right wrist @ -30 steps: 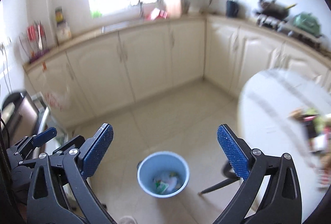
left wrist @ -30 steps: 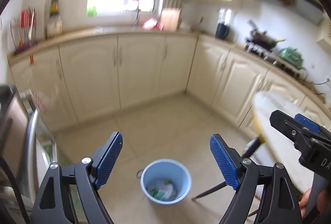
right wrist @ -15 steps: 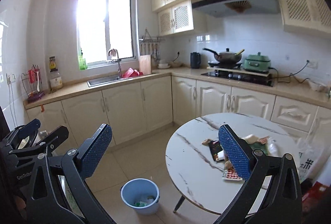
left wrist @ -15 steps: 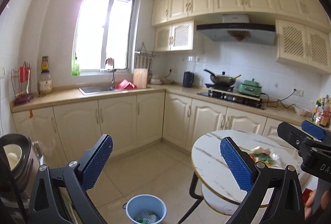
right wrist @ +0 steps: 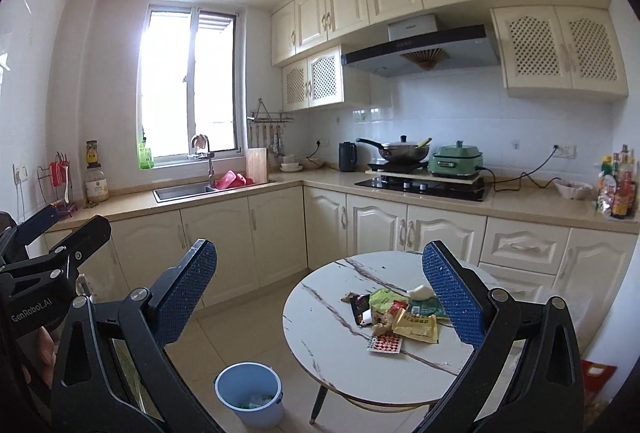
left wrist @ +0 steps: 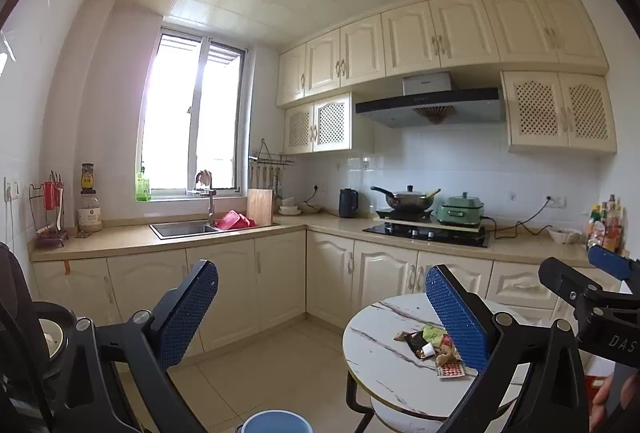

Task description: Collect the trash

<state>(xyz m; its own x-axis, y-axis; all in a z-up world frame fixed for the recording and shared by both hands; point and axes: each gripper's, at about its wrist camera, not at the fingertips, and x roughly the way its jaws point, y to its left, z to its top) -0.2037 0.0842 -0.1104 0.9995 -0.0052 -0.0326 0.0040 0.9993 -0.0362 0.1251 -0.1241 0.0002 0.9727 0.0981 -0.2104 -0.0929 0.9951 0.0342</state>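
Observation:
A pile of snack wrappers and scraps [right wrist: 396, 317] lies on a round white marble table [right wrist: 332, 345]; it also shows in the left wrist view [left wrist: 432, 347] on the same table [left wrist: 376, 357]. A light blue bin [right wrist: 250, 393] with some trash in it stands on the floor left of the table; only its rim [left wrist: 276, 423] shows in the left wrist view. My left gripper [left wrist: 320, 313] and right gripper [right wrist: 320, 297] are both open and empty, held level, well short of the table.
Cream cabinets and a counter with a sink [right wrist: 184, 190], stove [right wrist: 424, 183], wok [right wrist: 400, 149] and green cooker [right wrist: 456, 157] run along the back. An appliance [left wrist: 48, 337] stands at the far left. The beige tiled floor [right wrist: 240, 333] lies between cabinets and table.
Both grippers have tilted up from looking down at the bin to looking level across the kitchen. The table and its trash pile have come into view. Both stay open.

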